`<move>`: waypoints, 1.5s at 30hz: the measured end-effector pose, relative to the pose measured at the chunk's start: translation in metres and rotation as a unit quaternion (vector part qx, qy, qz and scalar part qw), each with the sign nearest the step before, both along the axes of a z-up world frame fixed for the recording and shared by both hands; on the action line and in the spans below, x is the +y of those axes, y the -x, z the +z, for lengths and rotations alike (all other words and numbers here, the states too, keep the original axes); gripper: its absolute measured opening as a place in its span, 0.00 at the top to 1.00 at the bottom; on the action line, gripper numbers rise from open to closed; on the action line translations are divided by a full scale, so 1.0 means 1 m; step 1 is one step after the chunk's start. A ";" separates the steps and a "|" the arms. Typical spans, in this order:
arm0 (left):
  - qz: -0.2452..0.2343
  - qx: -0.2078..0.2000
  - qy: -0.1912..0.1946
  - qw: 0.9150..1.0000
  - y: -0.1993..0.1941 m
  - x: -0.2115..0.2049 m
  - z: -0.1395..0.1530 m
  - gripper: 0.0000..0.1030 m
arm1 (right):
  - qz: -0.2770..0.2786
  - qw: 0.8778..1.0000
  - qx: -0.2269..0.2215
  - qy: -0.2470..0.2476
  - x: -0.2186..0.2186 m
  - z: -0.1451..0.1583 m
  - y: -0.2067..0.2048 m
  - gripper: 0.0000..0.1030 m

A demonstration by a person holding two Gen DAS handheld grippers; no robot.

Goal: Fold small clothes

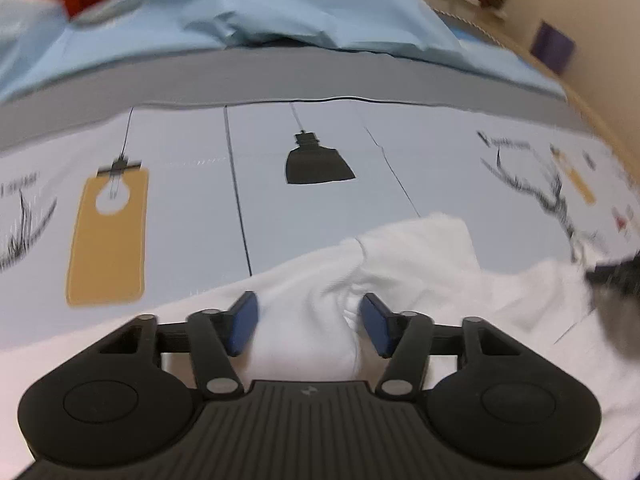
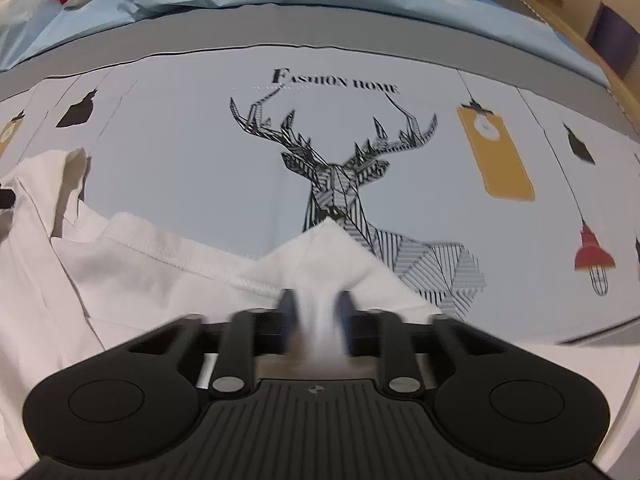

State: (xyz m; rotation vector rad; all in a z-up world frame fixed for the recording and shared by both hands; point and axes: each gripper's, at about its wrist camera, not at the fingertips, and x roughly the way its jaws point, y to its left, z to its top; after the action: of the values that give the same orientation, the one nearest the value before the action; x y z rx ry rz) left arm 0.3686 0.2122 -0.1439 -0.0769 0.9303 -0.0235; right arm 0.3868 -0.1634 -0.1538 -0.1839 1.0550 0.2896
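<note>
White garment [image 2: 168, 272] under tilted hand-held grippers

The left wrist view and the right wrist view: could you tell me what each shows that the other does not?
Only the left wrist view shows the left gripper, open over the white garment. Only the right wrist view shows the right gripper pinching a fold, the deer print and a red lamp print. Both show the garment, the printed sheet and the blue bedding.
</note>
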 end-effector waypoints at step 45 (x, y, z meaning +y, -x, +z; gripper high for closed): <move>-0.052 0.259 0.061 0.963 0.229 0.023 0.012 0.65 | 0.149 0.976 0.159 -0.012 -0.067 0.013 0.161 0.50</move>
State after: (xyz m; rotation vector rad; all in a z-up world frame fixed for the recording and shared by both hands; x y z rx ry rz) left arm 0.1396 0.2353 -0.1316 -0.1528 1.4565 -0.1649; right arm 0.2260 -0.2308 -0.1408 -0.2811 1.3406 0.6193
